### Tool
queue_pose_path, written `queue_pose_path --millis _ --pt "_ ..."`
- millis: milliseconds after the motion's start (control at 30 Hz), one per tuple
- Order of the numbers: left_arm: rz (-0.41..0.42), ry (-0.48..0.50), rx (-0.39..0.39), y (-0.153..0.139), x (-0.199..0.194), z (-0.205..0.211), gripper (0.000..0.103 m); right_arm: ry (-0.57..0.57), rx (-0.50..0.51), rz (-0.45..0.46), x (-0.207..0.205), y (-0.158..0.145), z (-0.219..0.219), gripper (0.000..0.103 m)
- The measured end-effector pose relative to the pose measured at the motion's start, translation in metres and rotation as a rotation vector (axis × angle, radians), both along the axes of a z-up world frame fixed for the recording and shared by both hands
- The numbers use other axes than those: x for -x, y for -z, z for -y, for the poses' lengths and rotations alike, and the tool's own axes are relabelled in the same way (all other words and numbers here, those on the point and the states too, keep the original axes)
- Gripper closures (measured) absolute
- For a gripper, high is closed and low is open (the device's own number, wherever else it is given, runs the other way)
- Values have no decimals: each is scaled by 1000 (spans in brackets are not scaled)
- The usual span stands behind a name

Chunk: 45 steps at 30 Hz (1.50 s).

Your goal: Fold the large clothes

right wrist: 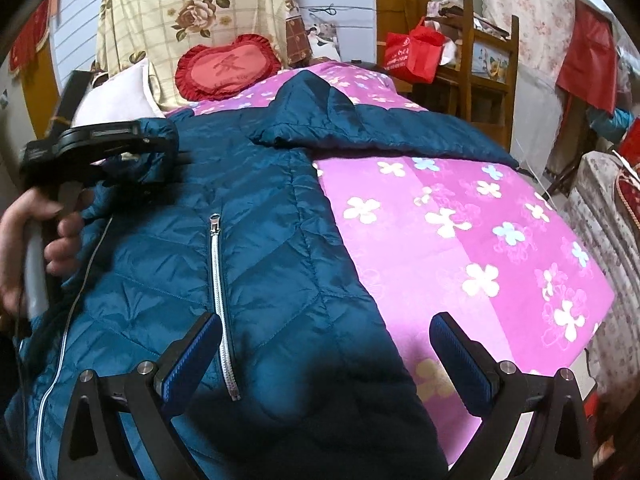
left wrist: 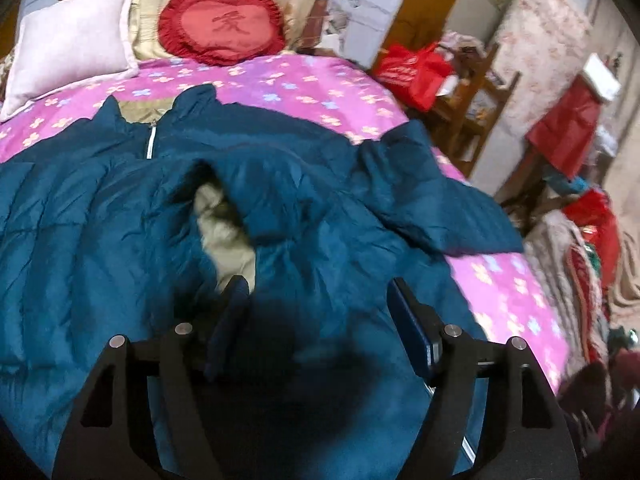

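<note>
A large teal quilted jacket lies spread on the bed, front up, with a silver zipper and pale lining showing at an opening. One sleeve stretches out to the right. My left gripper is open, hovering just above the jacket's body. In the right wrist view the jacket fills the left half, its sleeve lying across the far bed. My right gripper is open over the jacket's lower right edge. The left gripper's body, held by a hand, shows at the left in that view, over the jacket.
The bed has a pink flowered cover. A white pillow and a red heart cushion lie at its head. A wooden chair with a red bag and piles of fabric stand right of the bed.
</note>
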State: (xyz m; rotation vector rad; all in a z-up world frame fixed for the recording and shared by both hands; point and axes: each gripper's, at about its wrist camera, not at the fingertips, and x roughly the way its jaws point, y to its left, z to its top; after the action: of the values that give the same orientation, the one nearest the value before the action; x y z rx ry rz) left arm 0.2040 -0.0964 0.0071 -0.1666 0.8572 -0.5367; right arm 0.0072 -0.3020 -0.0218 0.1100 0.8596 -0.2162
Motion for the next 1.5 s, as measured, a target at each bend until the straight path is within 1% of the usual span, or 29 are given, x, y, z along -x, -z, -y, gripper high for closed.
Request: queue_pose_path --millis 67,100,167,200,233,300,367,433,533,600,667,733,767,800,833,867,933,1000,1033,1067,1133,1167,1233,1267,1300,1333,1400,1500 --pt "22 5 25 -4 12 -17 31 -1 6 5 -3 0 -6 0" --pt "35 -5 23 -7 17 -30 31 -2 9 9 -4 -1 -10 0" --pt "79 -58 -8 -11 25 -61 31 -9 20 20 -8 -1 -18 0" --pt "102 -95 -34 -12 26 -77 31 -13 27 26 -9 -2 -22 0" --pt "123 -158 -68 -12 25 -98 31 -26 34 36 -13 -3 -29 0" --pt "139 -270 -118 -9 19 -130 31 -60 35 71 -25 -9 -38 0" --pt "131 -389 -168 -2 7 -158 31 -77 10 90 -46 -17 -44 0" --pt "111 -489 -191 9 -5 -181 31 -71 -28 95 -72 -26 -49 0" --pt "55 -571 -188 33 -14 -202 31 -121 -65 127 -122 -39 -72 0" --pt "40 -583 -213 50 -15 -204 31 -172 -95 159 -150 -44 -91 0" --pt "27 -586 -223 57 -14 -204 30 -272 -185 166 -181 -38 -113 0" --pt "30 -595 -237 57 -16 -199 29 -399 -303 92 -211 -17 -128 0" --pt "25 -595 -244 58 -16 -199 29 -434 -333 54 -222 -5 -131 4" --pt "17 -597 -248 60 -18 -199 28 -433 -316 26 -232 7 -129 6" --pt "10 -602 -243 60 -18 -200 28 -394 -265 -6 -242 17 -123 8" --pt "6 -606 -235 60 -18 -201 28 -337 -225 -33 -249 28 -111 12" --pt "-1 -611 -221 61 -19 -204 28 -217 -204 -63 -258 42 -82 13" --pt "-4 -613 -220 62 -19 -204 28 -150 -232 -42 -259 42 -61 14" --pt "-5 -614 -223 62 -20 -204 28 -119 -214 -38 -258 39 -58 15" --pt "-6 -616 -225 62 -20 -204 28 -102 -197 -14 -254 34 -57 15" --pt "-7 -619 -228 61 -20 -204 28 -133 -229 44 -244 25 -57 15" --pt "-8 -619 -231 61 -20 -203 28 -158 -237 44 -243 23 -58 15" --pt "-7 -620 -241 62 -21 -202 28 -200 -199 2 -241 26 -65 15" --pt "-7 -620 -246 62 -21 -202 28 -218 -162 -53 -243 37 -70 14" --pt "-7 -620 -248 62 -21 -202 28 -232 -154 -61 -244 44 -70 14" --pt "-7 -620 -250 62 -21 -202 28 -234 -162 -44 -243 44 -68 13" --pt "-8 -619 -256 62 -21 -201 28 -237 -171 -44 -243 44 -67 12" --pt "-4 -619 -276 62 -20 -199 28 -258 -158 -26 -238 49 -70 5"
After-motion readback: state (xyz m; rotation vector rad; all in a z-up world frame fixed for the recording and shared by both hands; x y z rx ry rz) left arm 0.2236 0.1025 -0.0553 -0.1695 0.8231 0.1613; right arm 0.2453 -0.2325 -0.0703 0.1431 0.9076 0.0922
